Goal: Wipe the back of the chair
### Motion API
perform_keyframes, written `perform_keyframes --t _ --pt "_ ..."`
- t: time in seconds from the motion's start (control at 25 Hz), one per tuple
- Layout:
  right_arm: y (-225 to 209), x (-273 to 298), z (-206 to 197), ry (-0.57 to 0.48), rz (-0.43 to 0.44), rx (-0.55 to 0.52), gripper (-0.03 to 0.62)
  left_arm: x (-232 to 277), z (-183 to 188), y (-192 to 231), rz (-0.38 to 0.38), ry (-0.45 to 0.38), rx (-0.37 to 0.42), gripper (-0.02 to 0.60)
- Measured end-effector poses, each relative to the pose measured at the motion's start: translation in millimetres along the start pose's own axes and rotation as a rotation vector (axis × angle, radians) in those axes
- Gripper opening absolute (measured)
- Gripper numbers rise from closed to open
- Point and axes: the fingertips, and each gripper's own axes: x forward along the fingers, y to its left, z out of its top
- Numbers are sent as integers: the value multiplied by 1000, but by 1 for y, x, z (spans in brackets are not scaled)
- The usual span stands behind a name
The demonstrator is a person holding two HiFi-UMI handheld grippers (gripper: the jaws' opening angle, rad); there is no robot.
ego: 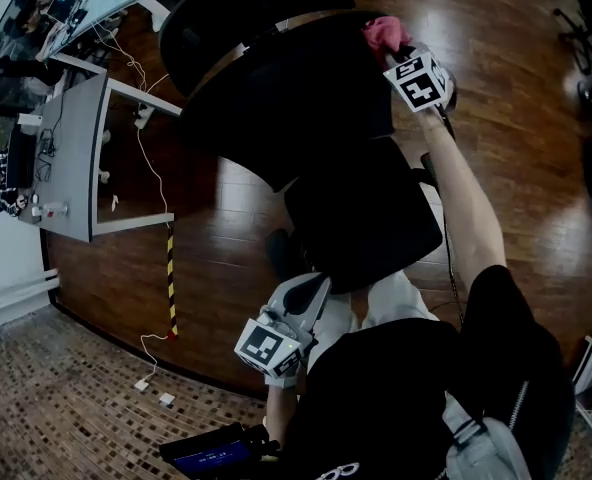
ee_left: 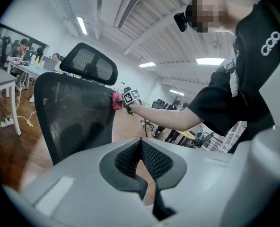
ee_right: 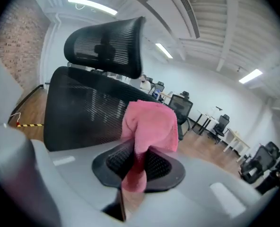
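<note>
A black mesh office chair stands in front of me, with its backrest [ego: 286,98], headrest [ego: 236,18] and seat [ego: 361,213] in the head view. My right gripper [ego: 394,50] is shut on a pink cloth [ego: 384,33] and holds it against the backrest's top right edge. In the right gripper view the cloth [ee_right: 147,126] bulges out of the jaws right next to the mesh back [ee_right: 83,112]. My left gripper [ego: 311,290] hangs low near the seat's front, shut and empty. Its view shows the backrest [ee_left: 74,117], the cloth [ee_left: 116,100] and the headrest [ee_left: 88,63].
A grey desk [ego: 71,158] stands to the left, with white cables and a power strip [ego: 154,393] trailing on the wood floor. A yellow-black tape strip [ego: 171,278] runs beside it. More office chairs [ego: 586,28] stand at the far right. People sit at desks [ee_left: 24,60] in the distance.
</note>
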Motion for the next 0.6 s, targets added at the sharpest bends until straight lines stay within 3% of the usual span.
perform_keyframes --t 0.12,0.24,0.4,0.6 --pt "-29 -10 0 6 -82 46 47 8 7 -2 -7 5 -2 -23" --pt "-15 -11 13 -10 -79 1 46 7 1 -1 -11 -4 -1 -23" --pt "43 -4 57 -59 -13 -101 46 -9 -1 8 -6 -25 -4 -25" --pt "163 12 124 -119 130 -247 46 -43 -2 33 51 -30 -38 -25"
